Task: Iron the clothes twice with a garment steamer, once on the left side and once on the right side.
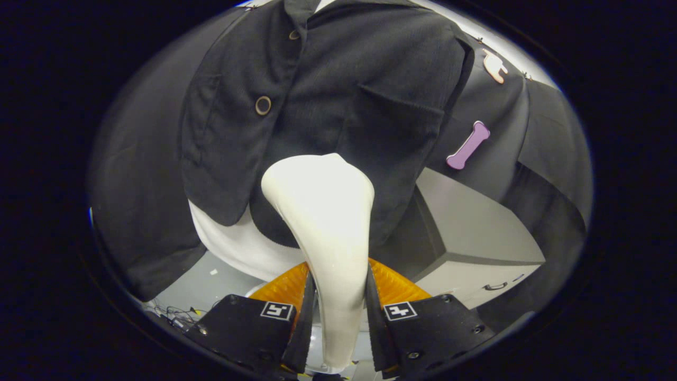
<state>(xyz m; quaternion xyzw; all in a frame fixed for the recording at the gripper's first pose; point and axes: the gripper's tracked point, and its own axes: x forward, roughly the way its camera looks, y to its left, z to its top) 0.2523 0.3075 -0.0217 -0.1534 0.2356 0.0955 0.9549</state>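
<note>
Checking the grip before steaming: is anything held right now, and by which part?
Yes. The tongs are shut on the white garment steamer, both fingers pressing its narrow handle; its wide head points at the black jacket.

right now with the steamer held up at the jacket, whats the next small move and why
Probably a slow stroke up the jacket. The gripper is shut on the steamer, whose head sits low on the front, near the hem, with most of the cloth above it. Whether the head touches the cloth is unclear.
</note>
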